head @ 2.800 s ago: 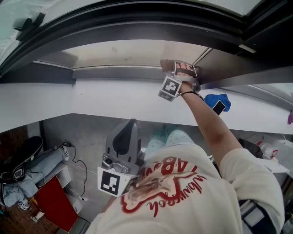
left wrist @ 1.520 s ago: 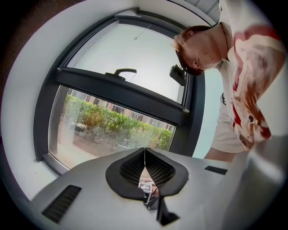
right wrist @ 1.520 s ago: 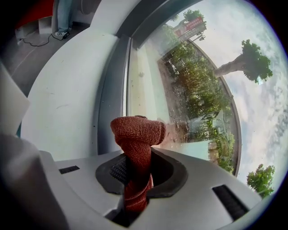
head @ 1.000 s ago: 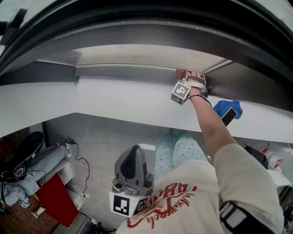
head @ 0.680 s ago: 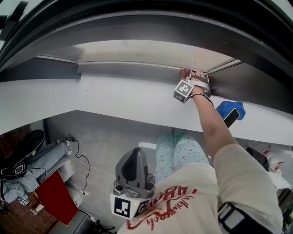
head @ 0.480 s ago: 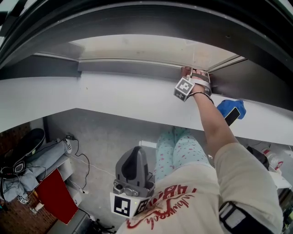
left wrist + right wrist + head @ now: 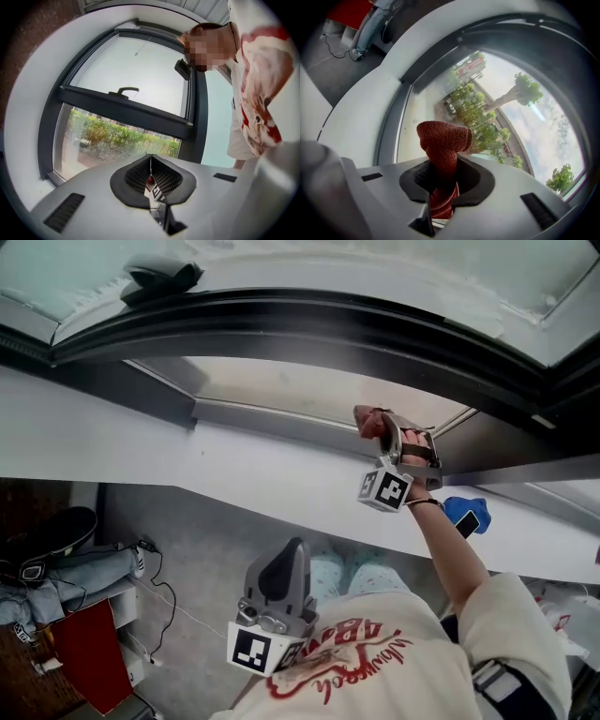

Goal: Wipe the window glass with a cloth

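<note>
My right gripper is raised to the lower pane of window glass and is shut on a rust-red cloth. The cloth bunches out past the jaws, close to the glass near its bottom frame. My left gripper hangs low by the person's chest, away from the window. Its jaws are shut with nothing between them. In the left gripper view the dark window frame and a handle lie ahead.
A white sill runs under the window. A blue item with a phone lies on the sill to the right. Below at left are a red box, shoes and cables on the floor.
The head view has tilted upward, showing more of the upper window. My right gripper with the cloth has stayed near the pane's lower right corner, shifting slightly left; the left gripper stays low.
</note>
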Tool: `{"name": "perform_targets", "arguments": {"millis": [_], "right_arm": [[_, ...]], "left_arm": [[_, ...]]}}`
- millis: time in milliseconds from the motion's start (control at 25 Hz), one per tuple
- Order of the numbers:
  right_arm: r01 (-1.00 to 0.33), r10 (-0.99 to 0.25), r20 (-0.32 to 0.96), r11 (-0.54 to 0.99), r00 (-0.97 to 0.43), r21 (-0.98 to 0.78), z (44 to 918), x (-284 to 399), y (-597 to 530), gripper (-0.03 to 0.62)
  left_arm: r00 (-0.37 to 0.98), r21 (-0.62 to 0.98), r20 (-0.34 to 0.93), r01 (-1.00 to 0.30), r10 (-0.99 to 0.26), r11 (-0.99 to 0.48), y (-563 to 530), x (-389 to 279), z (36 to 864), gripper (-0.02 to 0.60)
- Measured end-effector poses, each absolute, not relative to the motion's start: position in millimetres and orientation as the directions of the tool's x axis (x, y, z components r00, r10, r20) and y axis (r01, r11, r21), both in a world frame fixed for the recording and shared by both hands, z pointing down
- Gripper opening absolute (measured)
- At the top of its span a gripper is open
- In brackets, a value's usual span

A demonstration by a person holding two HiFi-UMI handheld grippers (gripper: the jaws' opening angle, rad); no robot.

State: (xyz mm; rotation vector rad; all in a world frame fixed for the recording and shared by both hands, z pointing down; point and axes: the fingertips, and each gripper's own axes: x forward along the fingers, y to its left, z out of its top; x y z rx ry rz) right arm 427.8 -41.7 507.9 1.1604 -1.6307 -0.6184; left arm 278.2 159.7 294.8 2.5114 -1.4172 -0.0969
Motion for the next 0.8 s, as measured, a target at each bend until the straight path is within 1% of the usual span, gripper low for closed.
{"name": "perform_targets", "arguments": {"millis": [120,200,280,360,560,800], "right_arm": [[-0.382,-0.943,0.320,0.330,-0.091,0.863,430.9,413.5,-18.2,0.077],[-0.363,-0.962,0.253,0.272,-0.099,0.891,391.1,407.9,-14.3,0.078],[-0.357,-0.979,0.190,0.203,-0.071,0.912,360.6,408.0,-19.5,0.077],[-0.365,-0.990,0.135,0.136,-0.028,0.921,338.2,407.2,-23.2,0.077],[-0.385,-0.996,0.019,-0.015,0.083,0.923,298.8,392.4,-30.5,0.077],[-0.373,-0.982,-0.064,-0.127,0.176,0.919,271.6,376.1,-44.4,0.077]], "left_arm": [[0.575,0.249,0.048,-0.799,-0.817,-0.547,169.7,275.9,286.2,0.021],[0.621,0.238,0.008,-0.762,-0.783,-0.602,160.0,275.2,277.1,0.021],[0.674,0.215,-0.044,-0.714,-0.737,-0.666,142.2,273.3,267.1,0.021],[0.720,0.191,-0.071,-0.670,-0.691,-0.718,130.3,266.4,258.1,0.021],[0.793,0.197,-0.041,-0.590,-0.608,-0.783,112.9,230.8,253.1,0.021],[0.830,0.152,-0.040,-0.545,-0.556,-0.825,82.8,186.6,254.4,0.021]]}}
